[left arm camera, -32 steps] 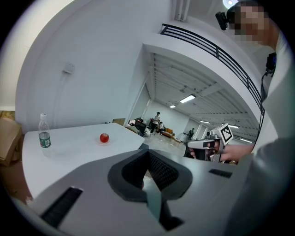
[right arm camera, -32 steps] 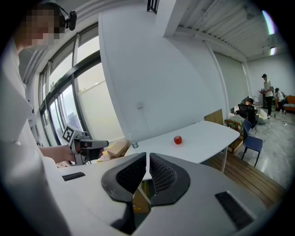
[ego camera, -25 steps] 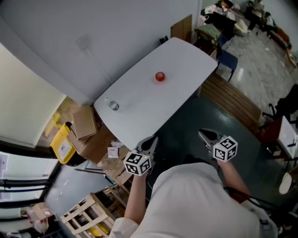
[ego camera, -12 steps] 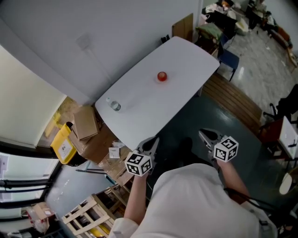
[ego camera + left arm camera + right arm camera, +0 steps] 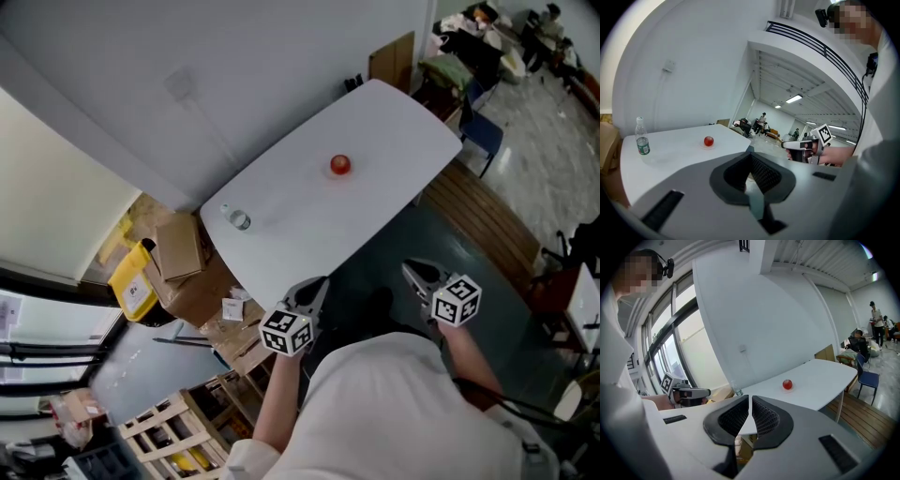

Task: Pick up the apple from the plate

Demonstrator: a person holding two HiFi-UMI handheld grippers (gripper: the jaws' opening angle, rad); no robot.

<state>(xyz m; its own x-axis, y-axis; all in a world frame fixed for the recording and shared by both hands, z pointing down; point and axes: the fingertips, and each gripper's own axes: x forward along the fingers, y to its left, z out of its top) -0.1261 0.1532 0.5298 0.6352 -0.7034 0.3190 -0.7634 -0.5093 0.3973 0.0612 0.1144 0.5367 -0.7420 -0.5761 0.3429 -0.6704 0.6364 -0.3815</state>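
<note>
Two grippers, left (image 5: 314,284) and right (image 5: 412,272), sat short of the table (image 5: 281,225); the apple (image 5: 340,165) lay well across it, neither gripper clearly nearer. Left gripper view: jaws together, nothing held, apple on plate (image 5: 708,146) ahead-left. Right gripper view: jaws together, nothing held, apple ahead-right.

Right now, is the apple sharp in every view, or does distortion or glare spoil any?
Head view: apple small but sharp, table evenly lit, no glare. Left gripper view: strong fisheye bend, dark corners, apple clear. Right gripper view: same bend, bright windows at left, apple clear.
</note>
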